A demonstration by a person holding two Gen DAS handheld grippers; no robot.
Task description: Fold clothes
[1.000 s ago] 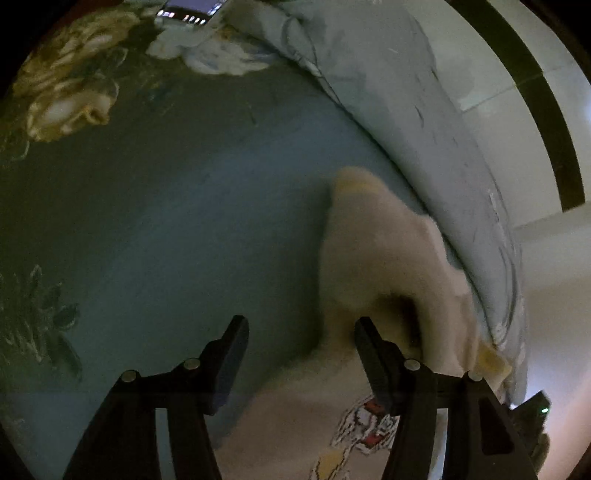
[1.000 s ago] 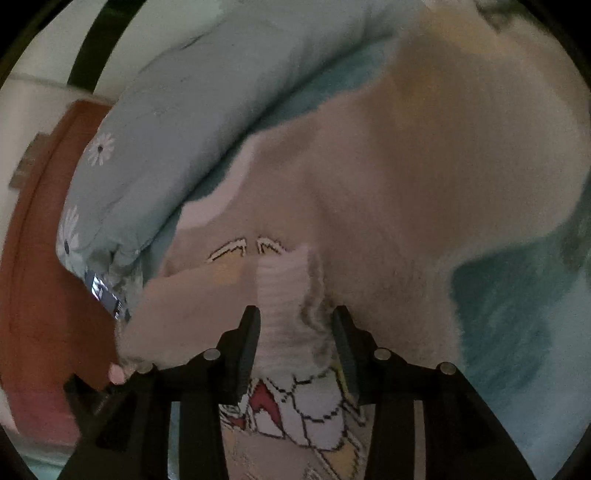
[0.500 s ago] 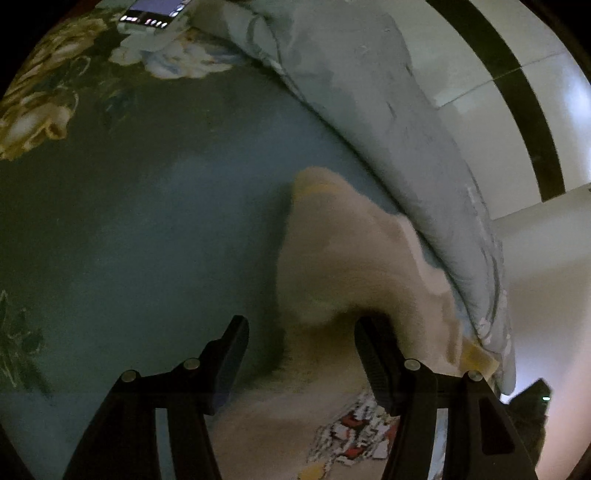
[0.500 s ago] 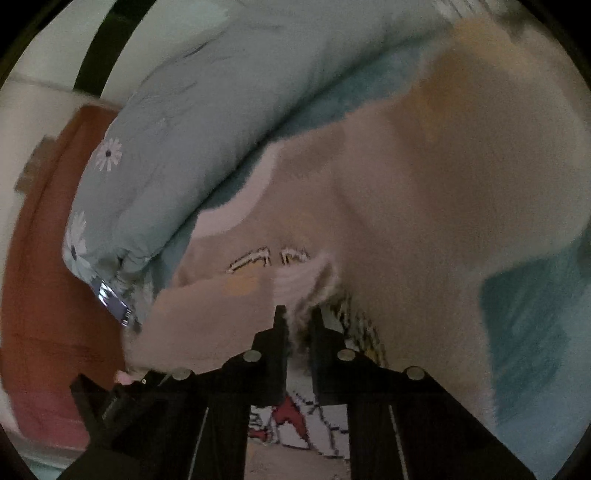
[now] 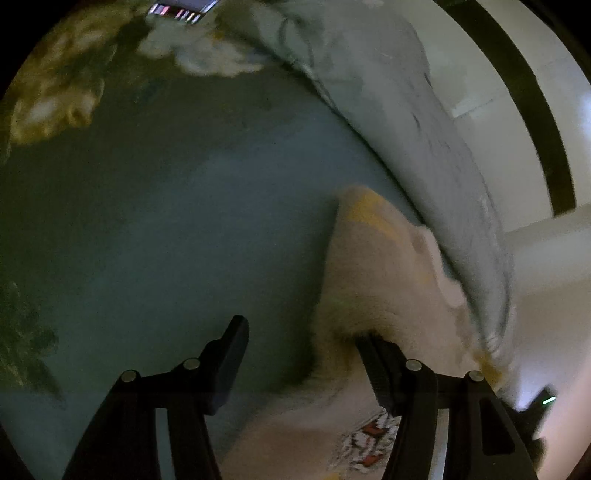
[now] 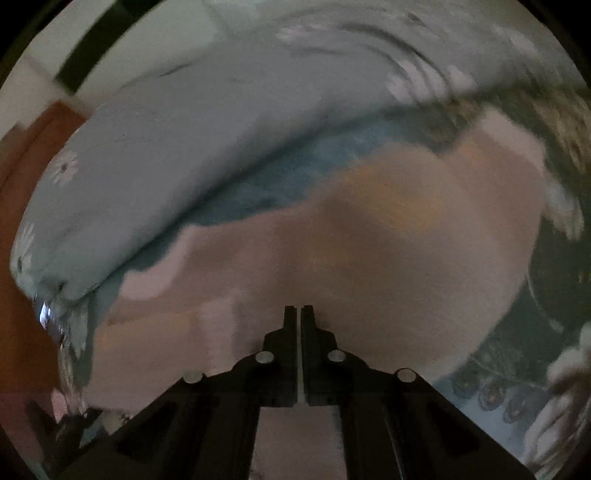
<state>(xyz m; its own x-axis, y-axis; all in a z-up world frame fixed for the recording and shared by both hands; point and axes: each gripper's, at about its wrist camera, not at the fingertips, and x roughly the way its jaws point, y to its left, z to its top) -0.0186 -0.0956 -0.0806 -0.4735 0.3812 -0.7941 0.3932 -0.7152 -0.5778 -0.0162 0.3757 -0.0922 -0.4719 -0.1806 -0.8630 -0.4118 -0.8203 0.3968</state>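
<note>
A fluffy cream sweater (image 5: 380, 280) with a cartoon print (image 5: 369, 439) lies on the blue-green bedsheet (image 5: 184, 221). My left gripper (image 5: 300, 328) stands open. Its right finger (image 5: 376, 365) is tucked under a raised fold of the sweater, and its left finger (image 5: 229, 354) hangs over bare sheet. In the right wrist view the sweater (image 6: 406, 240) fills the middle, blurred by motion. My right gripper (image 6: 298, 308) is shut with its tips buried in the cream cloth, apparently pinching the sleeve. The cuff itself is hidden.
A pale blue duvet with daisies (image 5: 406, 110) (image 6: 166, 155) is bunched along the sweater's far side. A lit phone (image 5: 181, 7) lies at the top of the sheet. Yellow and white flowers (image 5: 48, 103) pattern the sheet. A reddish wooden panel (image 6: 22, 192) stands beyond the duvet.
The right jaws closed on the ribbed cuff, then swung away over the sweater's body, so the print dropped out of view. The left gripper drifted slightly and stayed open.
</note>
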